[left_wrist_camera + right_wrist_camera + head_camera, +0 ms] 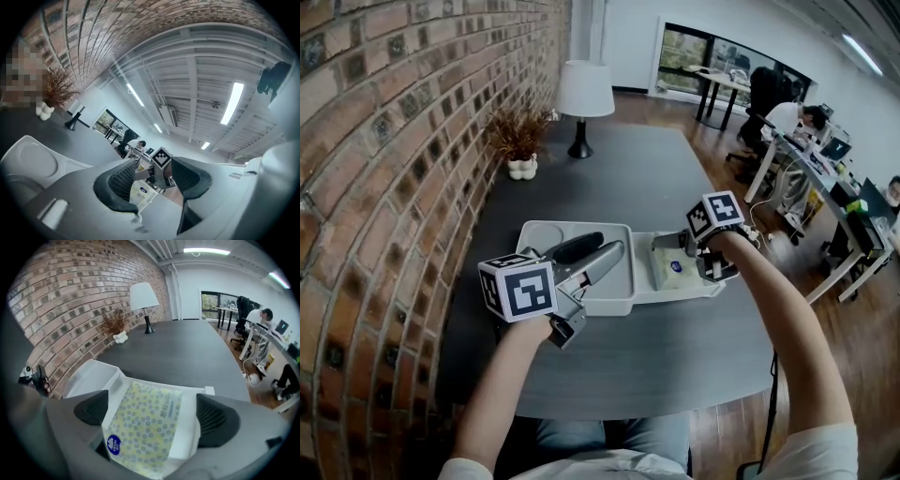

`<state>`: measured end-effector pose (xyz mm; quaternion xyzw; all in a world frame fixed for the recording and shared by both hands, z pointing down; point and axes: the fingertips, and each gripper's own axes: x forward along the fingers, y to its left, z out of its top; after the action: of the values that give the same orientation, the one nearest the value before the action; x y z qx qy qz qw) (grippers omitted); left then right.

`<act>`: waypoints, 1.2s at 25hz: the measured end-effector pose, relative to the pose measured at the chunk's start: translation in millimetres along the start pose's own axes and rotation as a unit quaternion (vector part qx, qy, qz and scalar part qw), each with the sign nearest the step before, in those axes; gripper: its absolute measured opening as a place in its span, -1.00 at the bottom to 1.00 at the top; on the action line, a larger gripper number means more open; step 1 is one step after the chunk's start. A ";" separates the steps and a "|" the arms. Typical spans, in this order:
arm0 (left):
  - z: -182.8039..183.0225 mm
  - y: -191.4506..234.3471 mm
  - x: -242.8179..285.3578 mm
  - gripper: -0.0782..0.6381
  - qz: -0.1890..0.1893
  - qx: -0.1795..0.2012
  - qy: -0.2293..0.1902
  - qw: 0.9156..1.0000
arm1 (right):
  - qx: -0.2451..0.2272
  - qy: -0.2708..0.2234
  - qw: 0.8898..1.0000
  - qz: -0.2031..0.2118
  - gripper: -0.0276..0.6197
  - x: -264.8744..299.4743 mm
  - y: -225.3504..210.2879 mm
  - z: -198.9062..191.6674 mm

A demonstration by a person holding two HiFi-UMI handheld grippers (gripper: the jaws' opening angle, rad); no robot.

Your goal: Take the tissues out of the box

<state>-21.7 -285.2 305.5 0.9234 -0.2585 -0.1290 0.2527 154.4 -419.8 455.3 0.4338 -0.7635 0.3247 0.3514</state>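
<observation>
1 white-shaded lamp [585,92] stands at the far end of the table [661,178], a dried plant [517,131] near it by the brick wall [384,159]. Beyond, 1 person [789,117] sits at a desk.

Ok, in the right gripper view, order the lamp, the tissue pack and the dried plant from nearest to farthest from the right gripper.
1. Tissue pack: in the white box, between the right gripper's open jaws.
2. Dried plant: far left, by the brick wall.
3. Lamp: just beyond the plant, at the table's far end.
</observation>
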 end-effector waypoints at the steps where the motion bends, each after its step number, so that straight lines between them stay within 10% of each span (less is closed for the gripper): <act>1: -0.1 0.4 -0.6 -0.10 0.003 0.007 0.002 1.000 | 0.001 -0.001 1.000 0.003 0.90 0.7 2.6 2.1; 30: -2.9 4.1 -4.6 0.19 0.086 0.222 0.017 0.971 | 0.009 0.045 0.999 -0.016 0.73 43.7 5.1 -27.4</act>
<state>-26.2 -284.5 310.6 0.9327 -0.3550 -0.0306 0.0564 140.4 -414.7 504.9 0.4339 -0.7369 0.3451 0.3868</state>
